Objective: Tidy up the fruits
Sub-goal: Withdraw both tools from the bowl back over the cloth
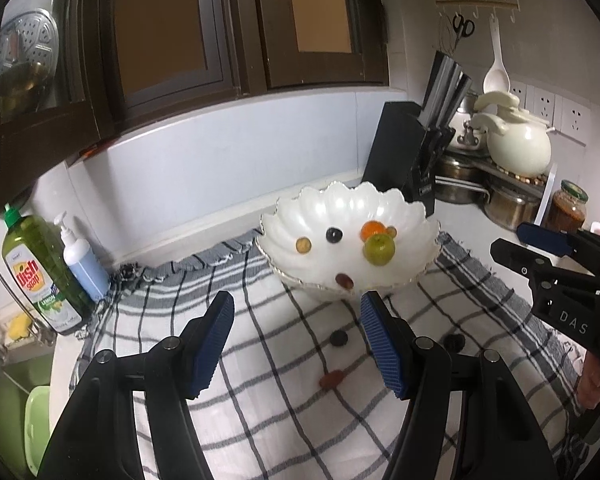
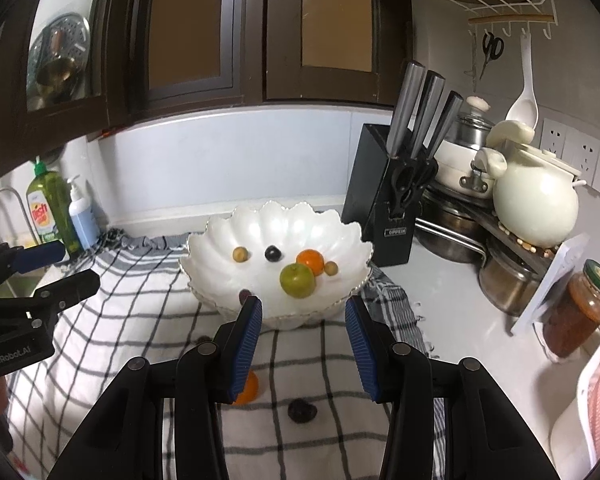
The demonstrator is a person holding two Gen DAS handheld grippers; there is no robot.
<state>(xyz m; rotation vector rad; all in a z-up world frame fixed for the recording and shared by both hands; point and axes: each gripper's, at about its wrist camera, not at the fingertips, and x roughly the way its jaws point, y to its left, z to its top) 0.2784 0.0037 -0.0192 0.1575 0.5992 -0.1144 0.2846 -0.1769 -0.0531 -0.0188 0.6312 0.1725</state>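
Observation:
A white scalloped bowl (image 1: 324, 204) (image 2: 332, 224) stands on a checked cloth (image 1: 260, 360) (image 2: 140, 300). It holds a green apple (image 1: 379, 249) (image 2: 297, 280), an orange (image 1: 371, 229) (image 2: 310, 261), a dark grape (image 1: 334, 235) (image 2: 272, 254) and a few small grapes. On the cloth lie two dark grapes (image 1: 339, 338) (image 1: 455, 341), a red grape (image 1: 331, 379), an orange (image 2: 247, 390) and a dark fruit (image 2: 301, 410). My left gripper (image 1: 296, 344) is open above the cloth before the bowl. My right gripper (image 2: 304, 350) is open, also before the bowl.
A black knife block (image 1: 404, 156) (image 2: 384, 196) stands behind the bowl to the right, with pots and a white ceramic pot (image 2: 534, 200). A jar (image 2: 580, 312) is at the right. Dish soap (image 1: 40, 272) and a pump bottle (image 1: 82, 256) stand at the left by the sink.

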